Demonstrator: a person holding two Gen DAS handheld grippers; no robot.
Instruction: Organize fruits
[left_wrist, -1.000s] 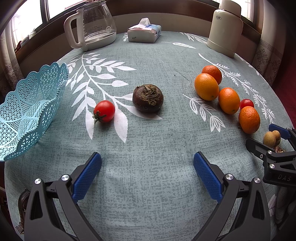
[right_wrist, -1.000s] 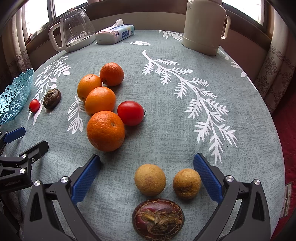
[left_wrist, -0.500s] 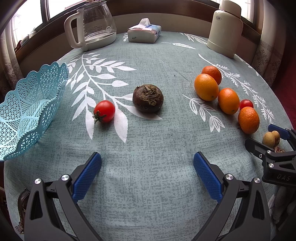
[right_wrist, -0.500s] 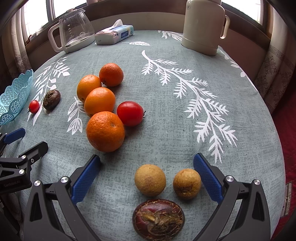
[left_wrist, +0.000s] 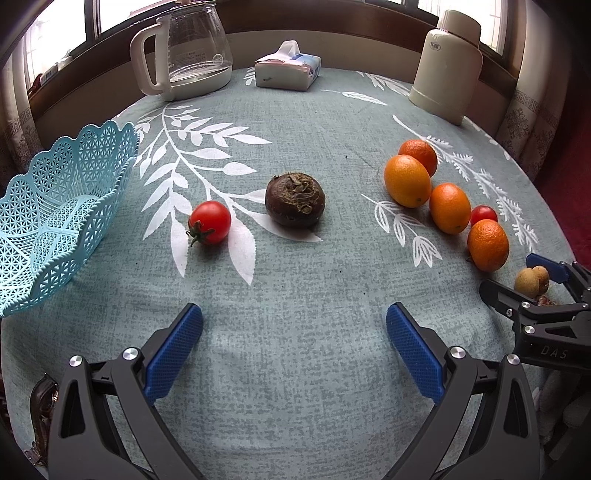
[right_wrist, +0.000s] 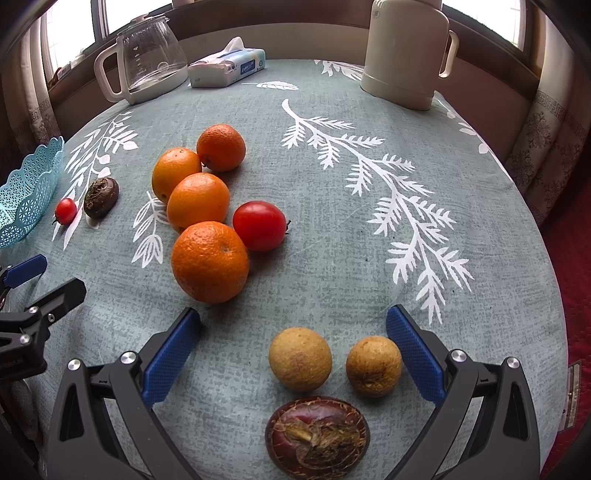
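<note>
A light blue lattice basket (left_wrist: 55, 206) stands empty at the table's left edge. A small red tomato (left_wrist: 209, 222) and a dark brown round fruit (left_wrist: 295, 199) lie ahead of my left gripper (left_wrist: 294, 332), which is open and holds nothing. Several oranges (right_wrist: 209, 261) and a bigger tomato (right_wrist: 259, 226) cluster further right. My right gripper (right_wrist: 293, 334) is open; two tan round fruits (right_wrist: 300, 363) lie between its fingers, with a dark reddish fruit (right_wrist: 317, 437) nearest the camera.
Along the far edge of the round table (left_wrist: 295, 110) stand a glass kettle (left_wrist: 184, 51), a tissue pack (left_wrist: 288, 70) and a cream thermos (left_wrist: 447, 62). The leaf-print cloth (right_wrist: 369, 184) lies bare on the right half. Curtains hang at both sides.
Both grippers have barely shifted; the views drift only slightly. No fruit has moved and both grippers stay open.
</note>
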